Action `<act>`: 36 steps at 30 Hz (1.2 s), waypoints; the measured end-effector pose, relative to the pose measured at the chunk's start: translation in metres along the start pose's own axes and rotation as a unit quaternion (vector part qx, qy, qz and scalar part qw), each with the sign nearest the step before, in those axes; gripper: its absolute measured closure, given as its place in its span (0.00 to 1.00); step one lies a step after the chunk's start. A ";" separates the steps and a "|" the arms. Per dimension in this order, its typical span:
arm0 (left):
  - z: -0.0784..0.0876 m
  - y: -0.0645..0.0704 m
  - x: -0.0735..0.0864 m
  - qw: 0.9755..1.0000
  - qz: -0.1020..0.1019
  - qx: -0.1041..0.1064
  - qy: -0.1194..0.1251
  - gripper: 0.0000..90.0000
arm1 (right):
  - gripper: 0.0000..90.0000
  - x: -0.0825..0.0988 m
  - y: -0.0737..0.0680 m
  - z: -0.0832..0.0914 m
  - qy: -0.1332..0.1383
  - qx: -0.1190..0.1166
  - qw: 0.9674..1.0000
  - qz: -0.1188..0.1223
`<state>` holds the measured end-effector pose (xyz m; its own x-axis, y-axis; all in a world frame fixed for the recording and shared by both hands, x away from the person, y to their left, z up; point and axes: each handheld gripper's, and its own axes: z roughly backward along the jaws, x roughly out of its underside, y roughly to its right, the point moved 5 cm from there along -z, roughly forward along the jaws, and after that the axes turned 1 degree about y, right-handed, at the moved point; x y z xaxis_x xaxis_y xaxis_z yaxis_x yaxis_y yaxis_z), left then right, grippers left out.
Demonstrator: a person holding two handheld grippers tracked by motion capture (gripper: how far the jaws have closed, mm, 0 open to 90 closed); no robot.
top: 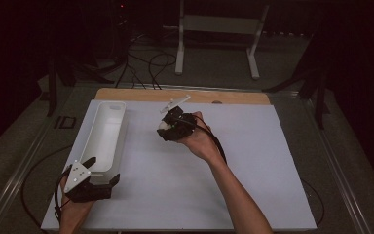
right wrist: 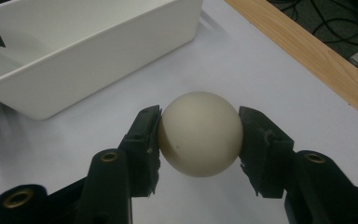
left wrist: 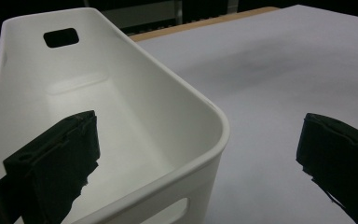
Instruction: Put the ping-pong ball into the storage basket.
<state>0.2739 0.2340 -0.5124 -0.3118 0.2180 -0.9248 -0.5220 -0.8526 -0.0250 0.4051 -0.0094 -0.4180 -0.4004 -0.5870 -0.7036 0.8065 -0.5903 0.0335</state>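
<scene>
A cream-white ball [right wrist: 199,133] sits clamped between the two black jaws of my right gripper [right wrist: 199,140], just above the white table cover. In the high view that gripper [top: 168,127] is near the middle of the table, a little right of the long white bin [top: 103,139], with the ball [top: 163,125] at its tip. My left gripper [top: 103,170] stands open at the bin's near end. In the left gripper view one jaw is inside the bin [left wrist: 168,88] and the other outside its near right corner, neither touching it.
A wooden strip [top: 185,95] edges the table's far side. Beyond it stand a white frame [top: 216,29] and loose cables [top: 146,63] on the floor. The white cover [top: 253,165] stretches wide to the right of my right hand.
</scene>
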 end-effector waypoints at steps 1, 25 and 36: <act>0.000 0.000 0.000 1.000 0.000 0.000 0.000 0.00 | 0.56 0.000 -0.001 0.000 0.001 0.000 1.000 0.000; 0.000 0.000 0.000 1.000 0.000 0.001 0.000 0.00 | 0.56 -0.011 -0.016 -0.007 0.004 -0.014 1.000 0.008; 0.001 0.000 0.000 1.000 0.001 0.001 0.001 0.00 | 0.56 -0.016 -0.022 -0.011 0.005 -0.019 1.000 0.014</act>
<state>0.2735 0.2343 -0.5121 -0.3110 0.2158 -0.9256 -0.5234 -0.8518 -0.0228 0.3982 0.0190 -0.4149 -0.3740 -0.5976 -0.7092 0.8332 -0.5523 0.0260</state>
